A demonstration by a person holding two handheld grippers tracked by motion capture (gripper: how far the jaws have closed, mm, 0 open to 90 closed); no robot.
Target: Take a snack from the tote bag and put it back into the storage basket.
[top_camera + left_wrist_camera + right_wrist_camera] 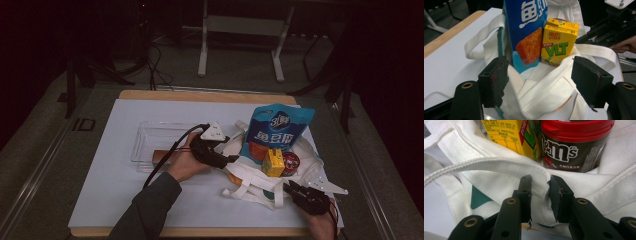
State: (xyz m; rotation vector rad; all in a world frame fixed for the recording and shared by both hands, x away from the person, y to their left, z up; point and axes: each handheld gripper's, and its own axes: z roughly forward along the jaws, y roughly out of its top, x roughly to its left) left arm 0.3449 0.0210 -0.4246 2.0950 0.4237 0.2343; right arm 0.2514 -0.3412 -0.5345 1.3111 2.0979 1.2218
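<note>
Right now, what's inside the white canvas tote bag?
The white canvas tote bag holds a blue snack pouch, a yellow VLT drink carton and a red-lidded brown M&M's tub. The fabric covers their lower parts and anything beneath them.

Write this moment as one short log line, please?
left gripper: open at tote bag rim | right gripper: pinching bag edge | in bag: blue snack pouch, yellow drink carton, M&M's jar

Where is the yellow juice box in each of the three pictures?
High view: the yellow juice box stands in the white bag, right of centre.
Left gripper view: upper middle, beside the blue snack packet.
Right gripper view: top, left of centre, beside the red-lidded candy tub.
Shared landmark: the white bag.
</note>
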